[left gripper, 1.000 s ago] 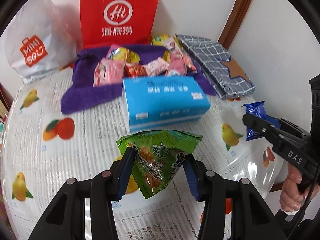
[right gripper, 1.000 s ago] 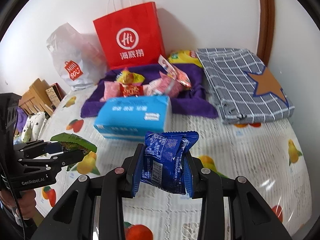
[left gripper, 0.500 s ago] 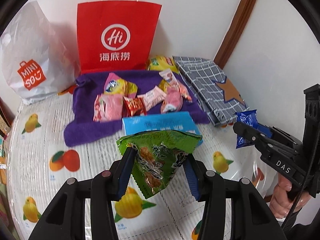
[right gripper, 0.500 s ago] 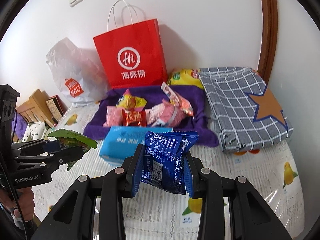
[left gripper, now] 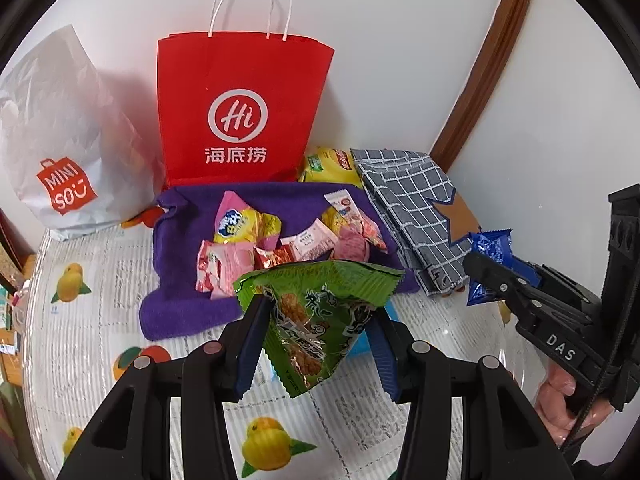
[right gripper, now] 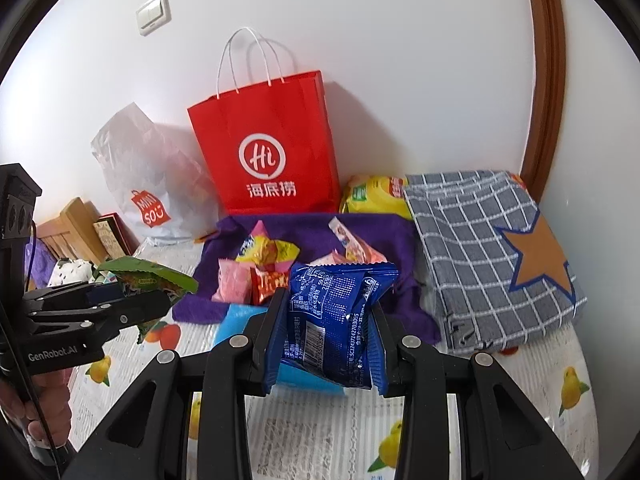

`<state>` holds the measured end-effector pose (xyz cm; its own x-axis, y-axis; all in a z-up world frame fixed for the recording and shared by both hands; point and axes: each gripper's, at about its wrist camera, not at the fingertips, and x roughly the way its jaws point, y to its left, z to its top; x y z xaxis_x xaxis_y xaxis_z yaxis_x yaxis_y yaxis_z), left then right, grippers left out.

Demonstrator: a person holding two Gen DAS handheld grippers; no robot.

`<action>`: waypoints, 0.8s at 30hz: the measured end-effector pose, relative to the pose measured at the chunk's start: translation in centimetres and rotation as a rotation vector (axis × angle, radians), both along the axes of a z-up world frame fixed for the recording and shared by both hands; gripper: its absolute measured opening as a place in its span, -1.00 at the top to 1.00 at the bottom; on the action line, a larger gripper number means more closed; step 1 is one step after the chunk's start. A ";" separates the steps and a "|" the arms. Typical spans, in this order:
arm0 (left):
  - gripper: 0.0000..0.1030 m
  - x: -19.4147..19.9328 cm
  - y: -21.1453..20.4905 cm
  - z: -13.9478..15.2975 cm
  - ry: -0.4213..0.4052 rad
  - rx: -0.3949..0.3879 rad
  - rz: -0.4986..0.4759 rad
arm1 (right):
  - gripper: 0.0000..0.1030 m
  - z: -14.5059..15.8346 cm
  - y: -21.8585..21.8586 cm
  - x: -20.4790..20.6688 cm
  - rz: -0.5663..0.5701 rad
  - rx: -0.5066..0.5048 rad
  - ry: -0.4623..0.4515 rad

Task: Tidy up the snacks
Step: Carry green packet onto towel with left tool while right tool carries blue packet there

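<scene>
A green snack packet (left gripper: 320,316) hangs above the table, pinched between the blue pads of the left gripper (left gripper: 316,344). To its right, the right gripper (right gripper: 326,340) clamps a blue snack packet (right gripper: 336,320), also lifted clear of the tabletop. Beyond both, a heap of pink, yellow and red snack packets (left gripper: 280,244) lies on a purple towel (left gripper: 184,304). A light blue tissue pack (right gripper: 236,316) sits just in front of the towel. Further back, a red paper bag (left gripper: 240,108) stands against the wall, a white Miniso bag (left gripper: 56,152) to its left, a yellow chip bag (right gripper: 376,196) and a folded grey checked cloth (right gripper: 488,256) to its right. The fruit-print tablecloth (left gripper: 88,320) covers the table.
</scene>
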<state>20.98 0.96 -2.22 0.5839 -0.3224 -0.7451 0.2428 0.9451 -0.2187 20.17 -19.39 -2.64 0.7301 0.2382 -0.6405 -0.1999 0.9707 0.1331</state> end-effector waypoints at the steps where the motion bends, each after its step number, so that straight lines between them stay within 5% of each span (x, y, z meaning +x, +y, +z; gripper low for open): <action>1: 0.10 0.2 0.1 0.0 0.000 -0.001 0.000 | 0.31 0.2 0.1 0.2 0.003 0.000 -0.004; 24: 0.10 6.8 2.7 0.7 -0.026 -0.004 0.043 | 0.31 1.8 2.0 7.3 0.002 -0.020 -0.018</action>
<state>27.79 3.64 -1.48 0.6165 -0.2997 -0.7281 0.2076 0.9539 -0.2169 27.48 -17.41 -0.87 0.7415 0.2263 -0.6317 -0.2037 0.9729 0.1095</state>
